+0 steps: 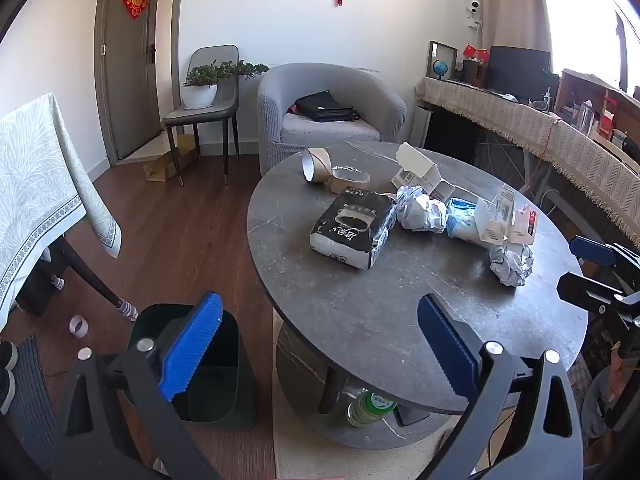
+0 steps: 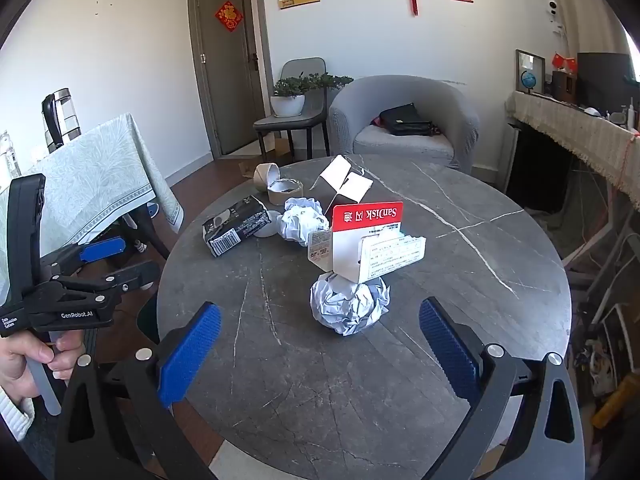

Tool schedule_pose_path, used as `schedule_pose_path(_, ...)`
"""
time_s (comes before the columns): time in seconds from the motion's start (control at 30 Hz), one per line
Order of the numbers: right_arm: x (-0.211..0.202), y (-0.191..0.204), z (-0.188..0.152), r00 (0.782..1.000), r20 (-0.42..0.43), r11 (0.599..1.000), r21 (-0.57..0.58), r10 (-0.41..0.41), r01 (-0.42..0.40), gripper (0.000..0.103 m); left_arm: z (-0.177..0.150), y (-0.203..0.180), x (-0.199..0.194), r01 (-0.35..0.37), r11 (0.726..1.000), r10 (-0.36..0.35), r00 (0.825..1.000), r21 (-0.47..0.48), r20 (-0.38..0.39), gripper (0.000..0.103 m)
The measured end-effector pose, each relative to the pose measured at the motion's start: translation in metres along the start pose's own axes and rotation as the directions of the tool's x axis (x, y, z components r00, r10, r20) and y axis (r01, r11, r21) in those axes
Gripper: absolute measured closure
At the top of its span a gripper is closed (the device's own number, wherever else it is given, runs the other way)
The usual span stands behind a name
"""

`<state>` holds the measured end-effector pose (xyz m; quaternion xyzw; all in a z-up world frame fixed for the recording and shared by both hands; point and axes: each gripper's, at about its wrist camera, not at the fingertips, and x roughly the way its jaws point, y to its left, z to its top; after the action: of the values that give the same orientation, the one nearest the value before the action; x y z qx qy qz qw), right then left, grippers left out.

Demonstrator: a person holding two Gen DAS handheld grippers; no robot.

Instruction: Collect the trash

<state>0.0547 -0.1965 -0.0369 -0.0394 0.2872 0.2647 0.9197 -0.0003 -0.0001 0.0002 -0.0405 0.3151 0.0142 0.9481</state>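
Grey stone round table (image 2: 460, 248), littered. Crumpled paper ball (image 2: 349, 305) just ahead of right gripper (image 2: 320, 344), between its wide-spread jaws' line, untouched. Red-and-white card pack (image 2: 370, 236) just beyond. Left gripper (image 1: 320, 340) likewise spread wide, empty; dark bin (image 1: 216, 376) behind its left finger.

Trash (image 1: 420, 212) on round table (image 1: 360, 312)

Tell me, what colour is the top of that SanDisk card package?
Red with white lettering, on the SanDisk package; clearest in the right wrist view.
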Motion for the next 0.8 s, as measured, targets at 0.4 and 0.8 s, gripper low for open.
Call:
schedule_pose_path(0.4, 0.0000, -0.0025, 0.0022, 1.000, 0.002, 1.000, 0.008, 0.006, -0.006, 0.003, -0.0001, -0.0004, 0.0000, -0.005, 1.000, 0.005, 1.000, 0.007, 0.000, 0.003)
schedule_pose_path(0.8, -0.0002, -0.0037, 0.0015, 1.000, 0.004, 1.000, 0.013, 0.001, -0.001, 0.003, -0.0009, -0.0007, 0.0006, -0.002, 1.000, 0.002, 1.000, 0.009, -0.003, 0.003)
